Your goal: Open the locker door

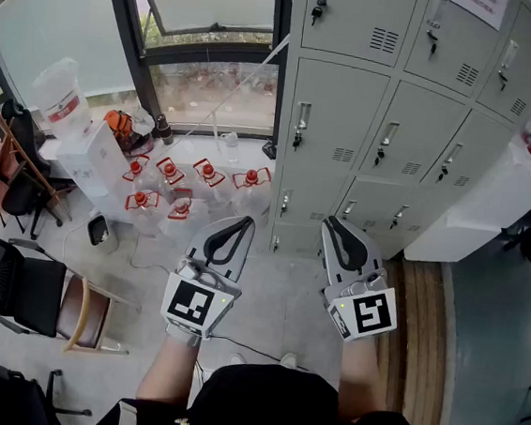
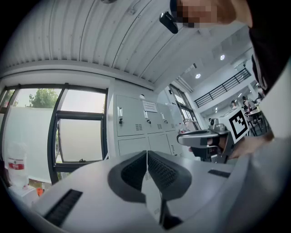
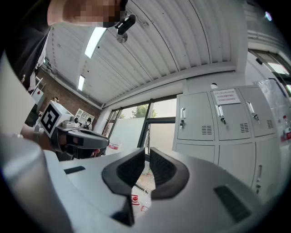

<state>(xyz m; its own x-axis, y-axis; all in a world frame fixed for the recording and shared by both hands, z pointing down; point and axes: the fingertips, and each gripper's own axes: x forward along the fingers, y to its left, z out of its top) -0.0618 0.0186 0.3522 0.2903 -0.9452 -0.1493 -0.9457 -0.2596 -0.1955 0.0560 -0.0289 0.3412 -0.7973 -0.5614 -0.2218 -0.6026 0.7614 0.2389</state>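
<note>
A bank of pale grey lockers [image 1: 392, 88] stands ahead of me, every door closed, each with a slim handle and some with keys. The nearest middle-row door [image 1: 336, 120] has its handle [image 1: 302, 118] at its left edge. Both grippers hang in the air well short of the lockers and touch nothing. My left gripper [image 1: 237, 225] is shut and empty, level with the lowest locker row. My right gripper [image 1: 331, 224] is shut and empty as well. The lockers [image 2: 136, 123] show far beyond the left gripper [image 2: 147, 157], and the lockers [image 3: 213, 123] lie to the right of the right gripper [image 3: 147, 155].
Several water bottles with red caps [image 1: 188, 189] stand on the floor by the window [image 1: 212, 88], left of the lockers. A large water jug [image 1: 59, 96] and boxes sit further left. Chairs [image 1: 12, 289] stand at lower left. A white counter [image 1: 493, 202] juts out at right.
</note>
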